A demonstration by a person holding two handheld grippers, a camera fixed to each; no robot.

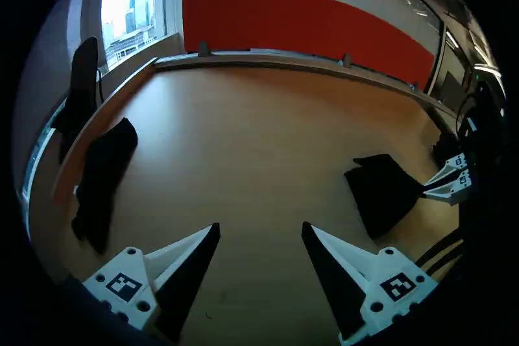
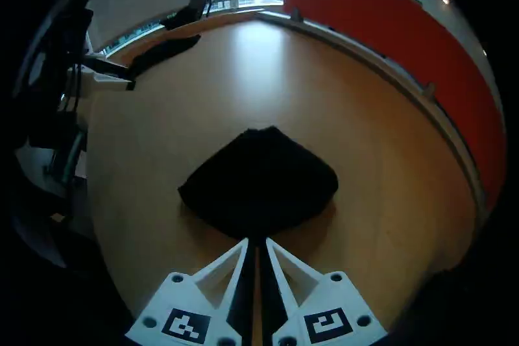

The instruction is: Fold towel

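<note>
A: Two grippers, one towel. Where does the towel [image 2: 259,180] lie?

B: On the wooden table [image 2: 363,119], a black cloth in a rough diamond shape just in front of the right gripper [image 2: 257,241]. Its near corner narrows to a point that runs in between that gripper's fingertips.

A: So the right jaws are gripping it?

B: Yes. In the right gripper view the two fingers stand almost together with only a thin slit between them, and the corner of the cloth is pinched there. The left gripper view shows the same from the side, with the towel's corner drawn out to the white fingers at the right edge.

A: And the left gripper [image 1: 260,225]?

B: Its jaws stand wide apart, with bare tabletop showing between the fingers. It holds nothing and is well apart from the towel, which sits off to its right.

A: What is the dark thing on the other side?

B: A second dark cloth [image 1: 104,177], lying along the table's edge, to the left in the left gripper view. Near it, beyond the edge, stands a dark chair [image 1: 81,93].

A: Anything behind the table?

B: A red partition [image 1: 305,21] runs along the far edge, and a window [image 1: 130,2] at the corner shows tall buildings in daylight.
</note>
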